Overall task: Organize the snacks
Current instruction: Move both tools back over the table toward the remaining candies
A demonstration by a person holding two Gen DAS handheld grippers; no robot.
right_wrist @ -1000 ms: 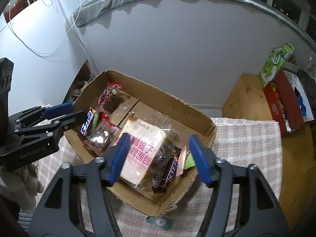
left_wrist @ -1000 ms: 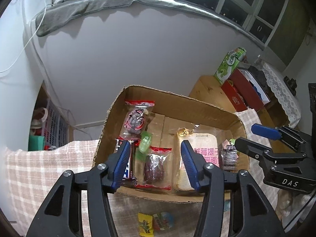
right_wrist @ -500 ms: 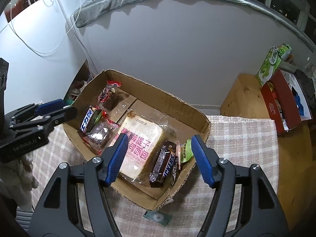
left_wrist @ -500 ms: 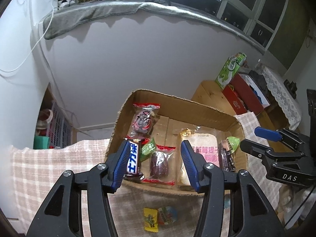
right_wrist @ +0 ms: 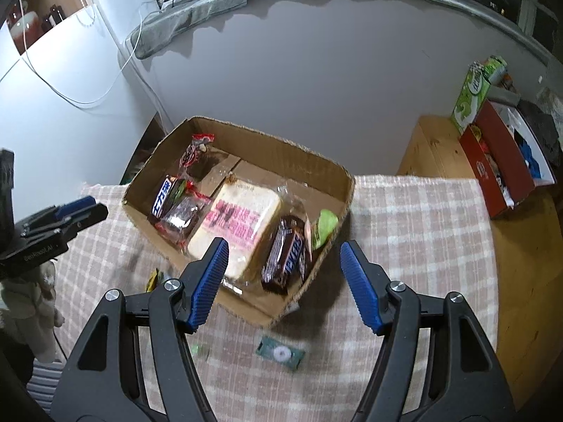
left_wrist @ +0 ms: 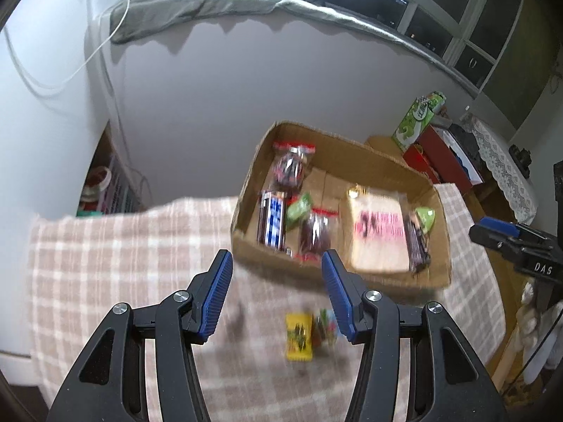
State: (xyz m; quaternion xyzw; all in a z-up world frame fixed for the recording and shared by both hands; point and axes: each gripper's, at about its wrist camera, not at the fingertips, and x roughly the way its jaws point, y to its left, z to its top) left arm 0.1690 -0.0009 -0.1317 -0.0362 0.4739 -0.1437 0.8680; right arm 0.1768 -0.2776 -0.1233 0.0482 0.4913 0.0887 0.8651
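Left gripper (left_wrist: 276, 270): we find its fingers parted and empty, hanging over the checked cloth (left_wrist: 116, 246) on the counter, short of the box's near wall.
Loose snacks, left: a yellow packet (left_wrist: 299, 337) and a blurred multicoloured packet (left_wrist: 325, 323) lie touching on the cloth, just below the left fingers and outside the box.
Cardboard box (right_wrist: 309, 161): open-topped, resting on the cloth. From left to right we note a blue-and-white bar (right_wrist: 162, 201), red-edged clear packets (right_wrist: 183, 216), a bagged bread slice (right_wrist: 242, 221), a dark Snickers bar (right_wrist: 286, 258) and a green packet (right_wrist: 325, 227).
Loose snacks, right: a dark green packet with a white ring (right_wrist: 280, 353) lies on the cloth in front of the box, between the right fingers in that view.
Right gripper (right_wrist: 283, 263): fingers wide apart, nothing held, above the box's near corner.
Step in hand: we judge both hands are between placements, with most snacks already boxed.
Next move: lower onto a loose packet, close across its flat edges, lift it into the box.
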